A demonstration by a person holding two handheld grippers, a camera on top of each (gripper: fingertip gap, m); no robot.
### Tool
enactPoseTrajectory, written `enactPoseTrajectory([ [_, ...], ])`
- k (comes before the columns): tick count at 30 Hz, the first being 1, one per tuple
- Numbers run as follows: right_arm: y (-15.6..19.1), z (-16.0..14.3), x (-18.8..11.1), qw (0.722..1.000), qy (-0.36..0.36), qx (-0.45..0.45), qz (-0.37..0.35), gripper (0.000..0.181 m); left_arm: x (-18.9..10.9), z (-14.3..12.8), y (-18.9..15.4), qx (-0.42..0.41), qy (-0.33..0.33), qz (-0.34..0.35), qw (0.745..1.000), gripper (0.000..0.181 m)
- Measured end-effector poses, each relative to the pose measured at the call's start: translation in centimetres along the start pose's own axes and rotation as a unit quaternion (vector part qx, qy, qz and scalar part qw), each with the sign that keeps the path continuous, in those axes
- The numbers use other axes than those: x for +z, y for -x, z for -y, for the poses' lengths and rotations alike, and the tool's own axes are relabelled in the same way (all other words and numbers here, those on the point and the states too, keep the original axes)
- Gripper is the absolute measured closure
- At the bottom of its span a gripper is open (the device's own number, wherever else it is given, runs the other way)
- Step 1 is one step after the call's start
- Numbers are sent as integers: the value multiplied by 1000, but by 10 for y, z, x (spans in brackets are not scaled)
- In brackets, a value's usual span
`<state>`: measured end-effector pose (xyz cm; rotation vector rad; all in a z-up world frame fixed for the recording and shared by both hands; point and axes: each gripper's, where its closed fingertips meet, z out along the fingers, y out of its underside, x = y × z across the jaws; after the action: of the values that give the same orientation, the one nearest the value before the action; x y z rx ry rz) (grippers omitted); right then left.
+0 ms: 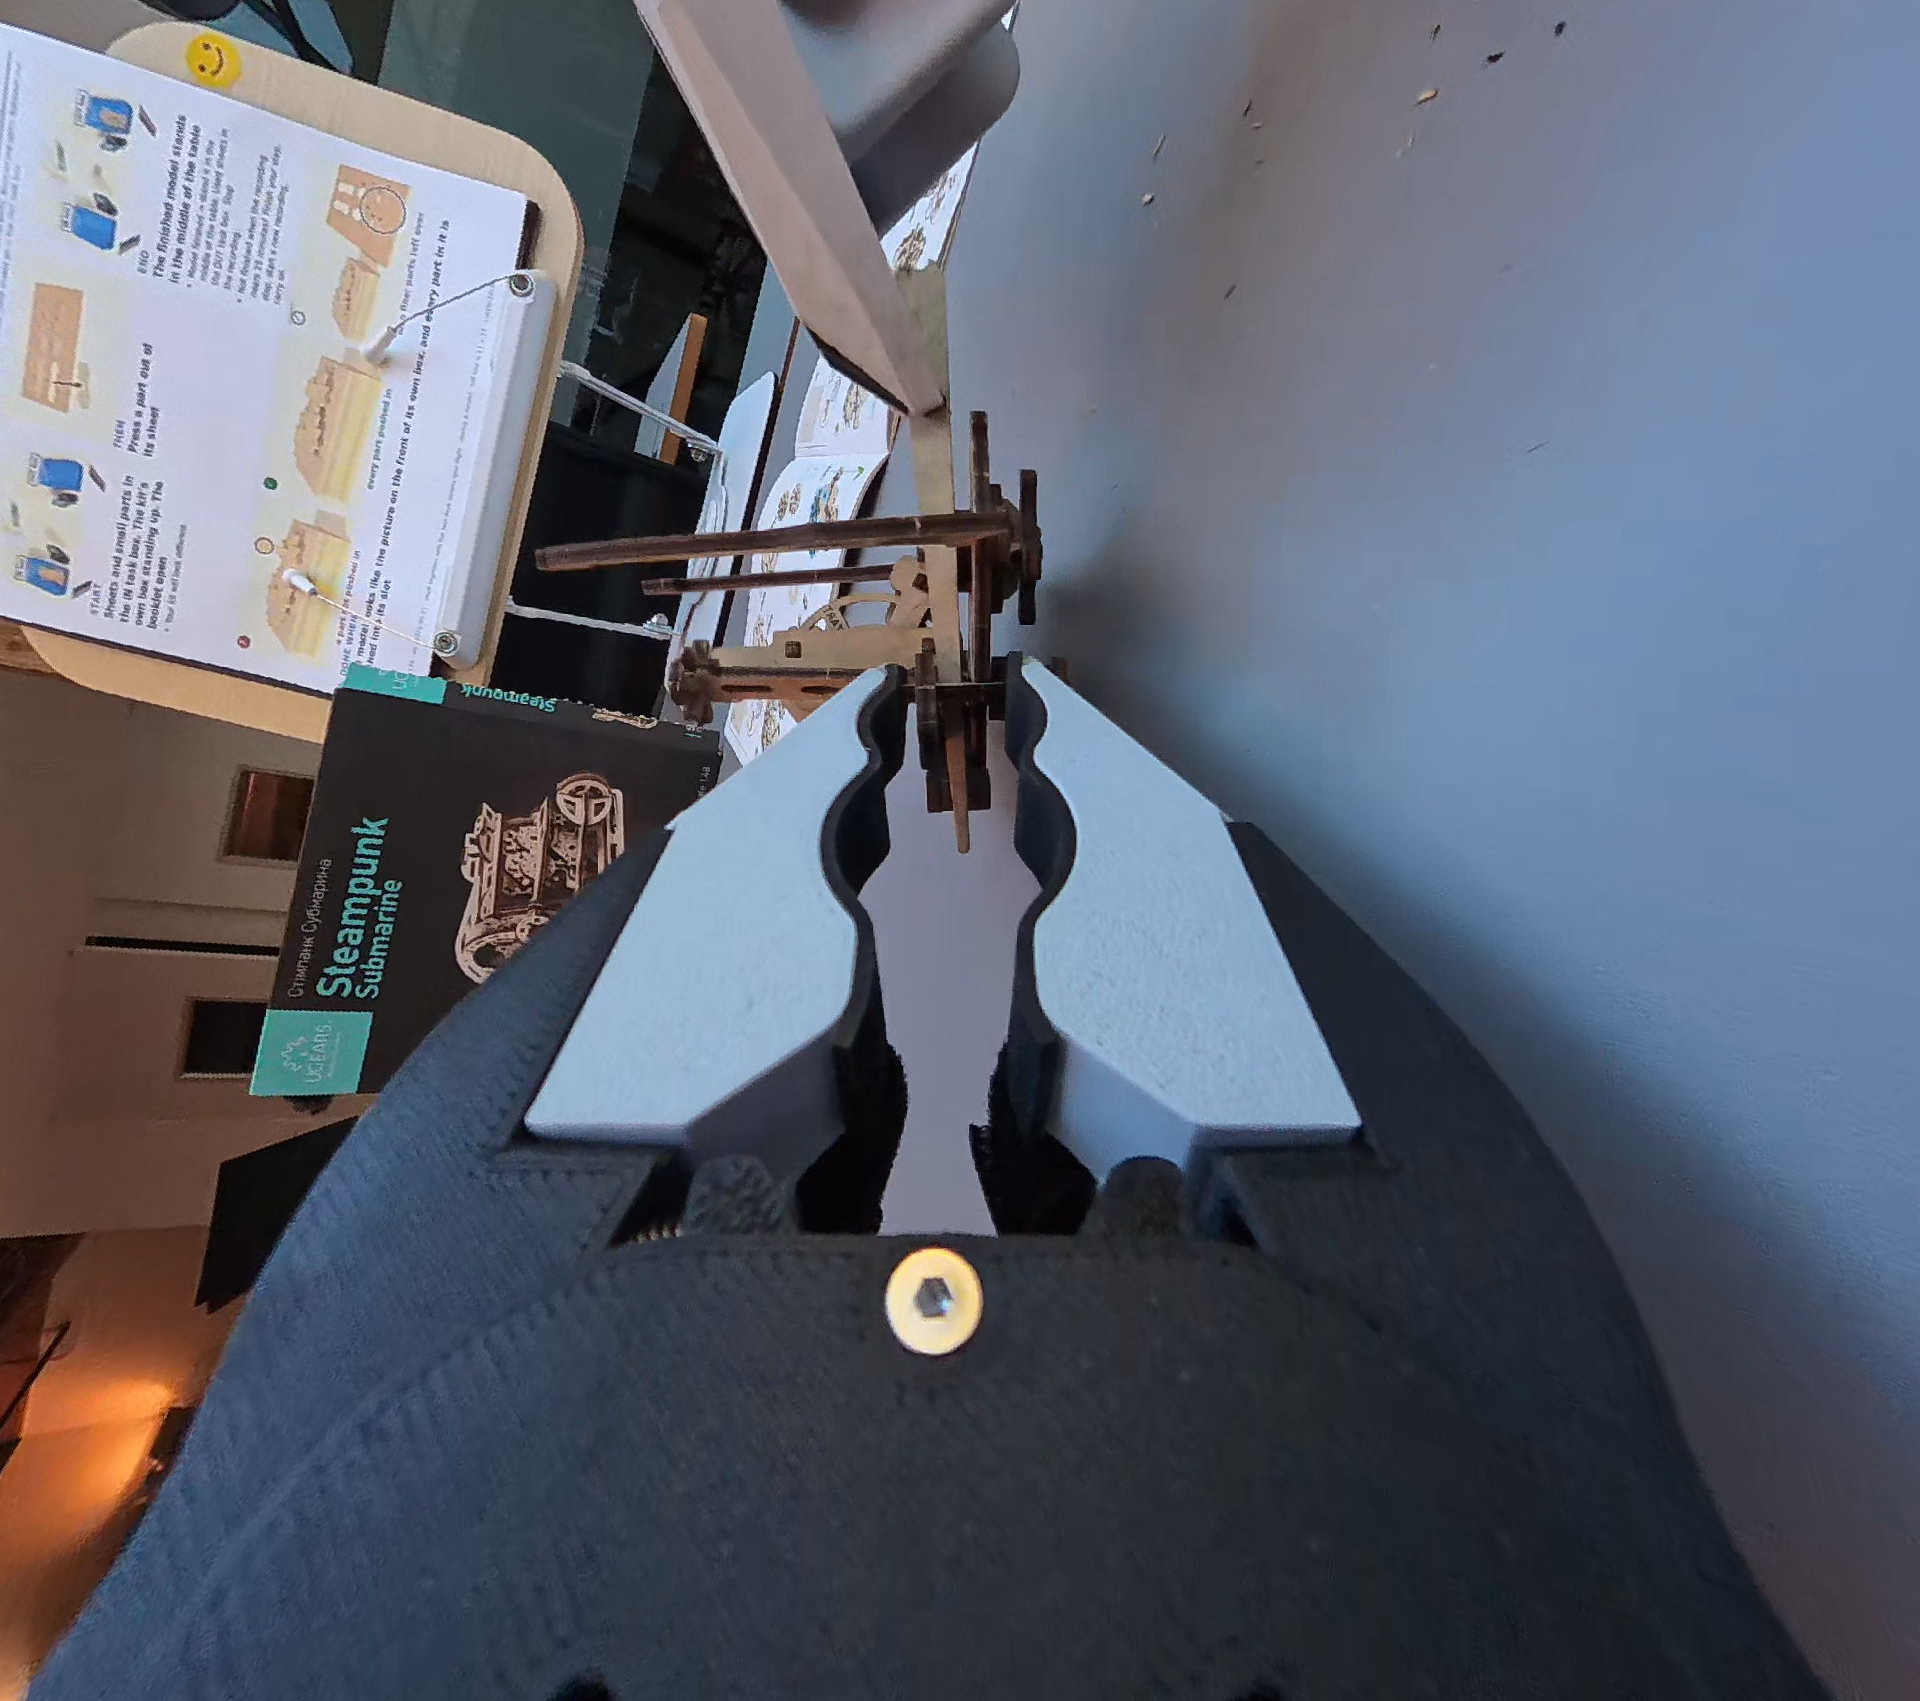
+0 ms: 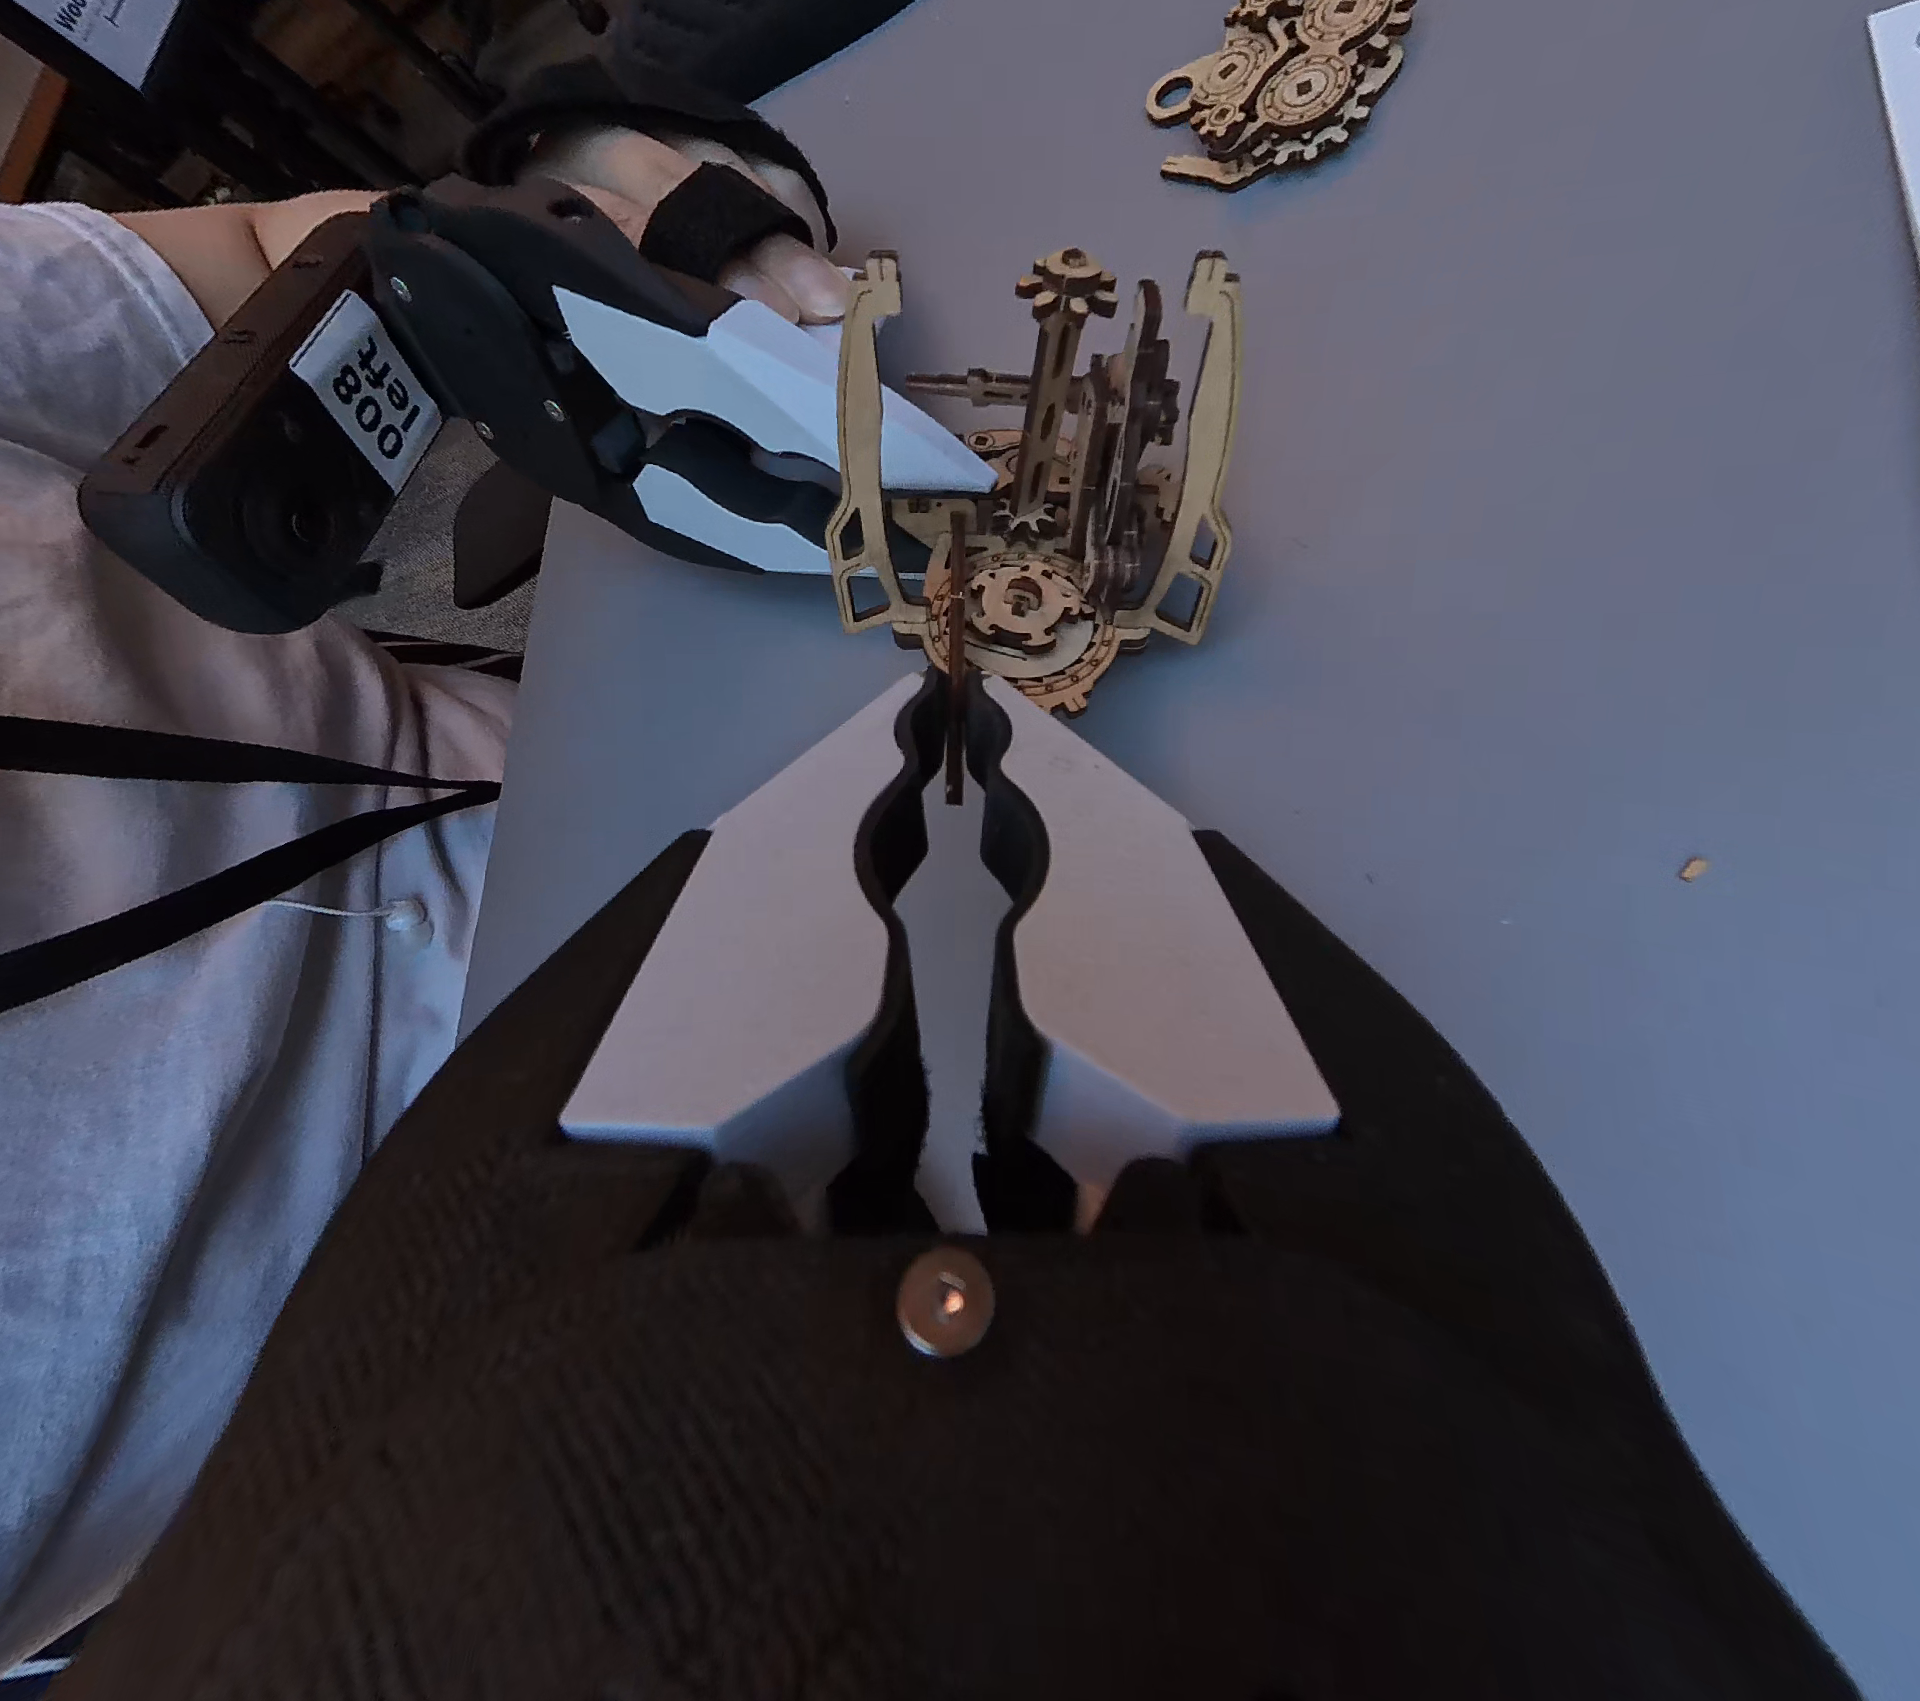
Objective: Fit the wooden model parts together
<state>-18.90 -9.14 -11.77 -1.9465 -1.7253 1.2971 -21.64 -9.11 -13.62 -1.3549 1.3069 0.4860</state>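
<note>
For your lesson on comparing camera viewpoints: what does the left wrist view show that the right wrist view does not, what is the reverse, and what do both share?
Only the left wrist view shows the kit box and the instruction sheet on its wooden board.

Only the right wrist view shows the separate flat gear cluster lying apart on the table, and the person's light sleeve.

Both show the grey table, the wooden model standing on it, the left gripper closed on part of the model, and the right gripper pinching a thin wooden strip.
</note>
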Motion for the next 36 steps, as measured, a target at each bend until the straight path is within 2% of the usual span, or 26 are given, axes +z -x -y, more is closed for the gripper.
enactPoseTrajectory([
  [9,2,-6,-4,1000,3,9,12,180,0,3,0,26,-5,11,1000,163],
  [12,-5,-8,-4,997,31,-40,-54,180,3,-13,2,20,39,9,999,163],
  [15,2,1,-11,995,29,-60,-75,180,0,-9,8,2,23,18,1000,163],
  [18,4,2,-13,998,13,-32,-47,181,-2,-4,9,11,11,27,1000,164],
  [26,2,5,-15,999,-32,13,30,181,-4,2,5,-18,-15,1,1000,164],
  [30,1,-3,-14,999,-9,10,36,180,-4,5,1,-22,-29,-9,999,164],
  [34,-1,1,-18,994,-29,78,77,181,-5,8,-2,-26,-46,-15,998,164],
  [36,-5,-7,-11,997,-1,51,51,180,-3,2,-5,-25,-27,-21,999,163],
])
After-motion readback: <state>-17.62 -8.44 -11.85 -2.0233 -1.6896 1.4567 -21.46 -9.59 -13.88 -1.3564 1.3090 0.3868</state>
